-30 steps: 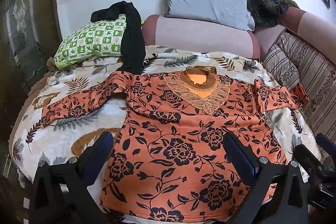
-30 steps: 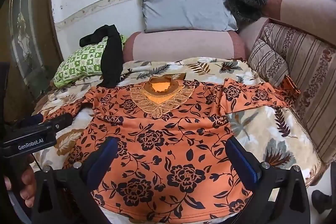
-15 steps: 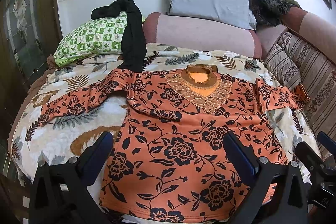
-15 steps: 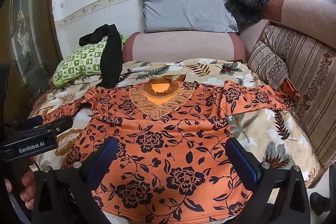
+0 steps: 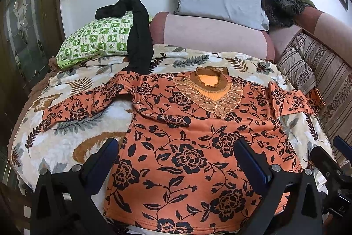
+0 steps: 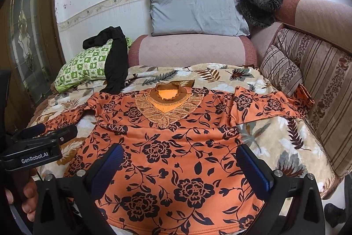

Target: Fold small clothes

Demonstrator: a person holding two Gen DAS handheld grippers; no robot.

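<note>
A leaf-print blanket (image 5: 66,142) covers the bed, and on it an orange floral blouse (image 5: 187,147) lies flat, face up, sleeves spread toward nine and three o'clock, its lace-trimmed collar (image 5: 209,83) pointing to twelve. Beyond the collar, at twelve o'clock, a grey pillow (image 5: 217,3) leans on the wall above a pink bolster (image 5: 211,39). At ten o'clock sits a green checked pillow (image 5: 96,41) with a black garment (image 5: 139,41) draped over it, its lower end touching the blouse's shoulder. At three o'clock a striped cushion (image 6: 281,69) stands beside the right sleeve. The left gripper (image 5: 176,158) hovers over the blouse's hem at six o'clock, fingers spread wide, grasping nothing. The right gripper (image 6: 179,160) hangs likewise over the hem, released and empty.
</note>
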